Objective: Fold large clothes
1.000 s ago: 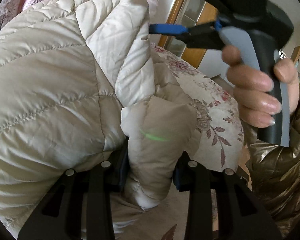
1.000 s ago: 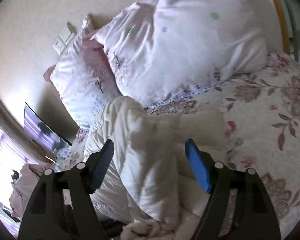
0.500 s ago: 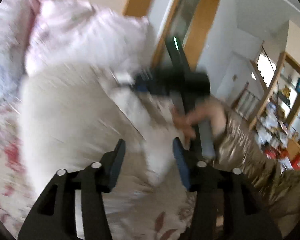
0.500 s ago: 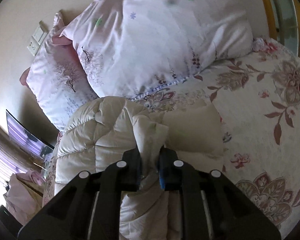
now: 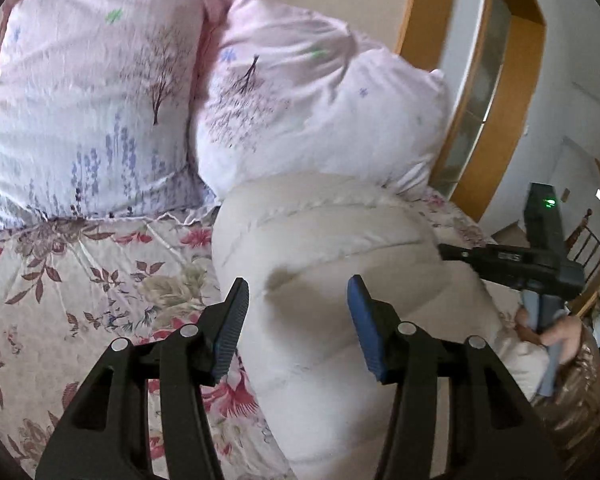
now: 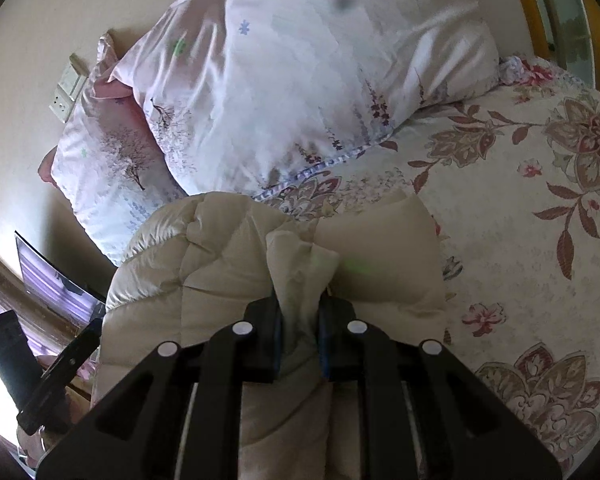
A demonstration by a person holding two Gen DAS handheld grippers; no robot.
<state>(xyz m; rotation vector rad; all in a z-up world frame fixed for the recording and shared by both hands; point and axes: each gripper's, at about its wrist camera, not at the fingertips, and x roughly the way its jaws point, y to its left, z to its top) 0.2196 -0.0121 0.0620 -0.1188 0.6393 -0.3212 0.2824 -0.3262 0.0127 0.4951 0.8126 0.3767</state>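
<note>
A cream quilted down jacket point(image 5: 332, 248) lies bunched on the floral bedspread point(image 5: 80, 280). My left gripper point(image 5: 296, 320) is open, its blue-padded fingers spread above the jacket with nothing between them. My right gripper point(image 6: 300, 332) is shut on a fold of the jacket point(image 6: 220, 264); pinched fabric sticks up between the fingers. The right gripper also shows in the left wrist view point(image 5: 512, 264), at the jacket's right edge. The left gripper's body shows at the lower left of the right wrist view point(image 6: 56, 372).
Two pink floral pillows point(image 5: 100, 92) point(image 5: 320, 108) lean against the wall behind the jacket. A wooden door frame point(image 5: 472, 92) stands at the right. A wall socket point(image 6: 66, 88) and a screen point(image 6: 56, 280) are at the left of the right wrist view.
My left gripper let go of the jacket, opened and pulled back above it. My right gripper closed on a fold of the jacket and holds it.
</note>
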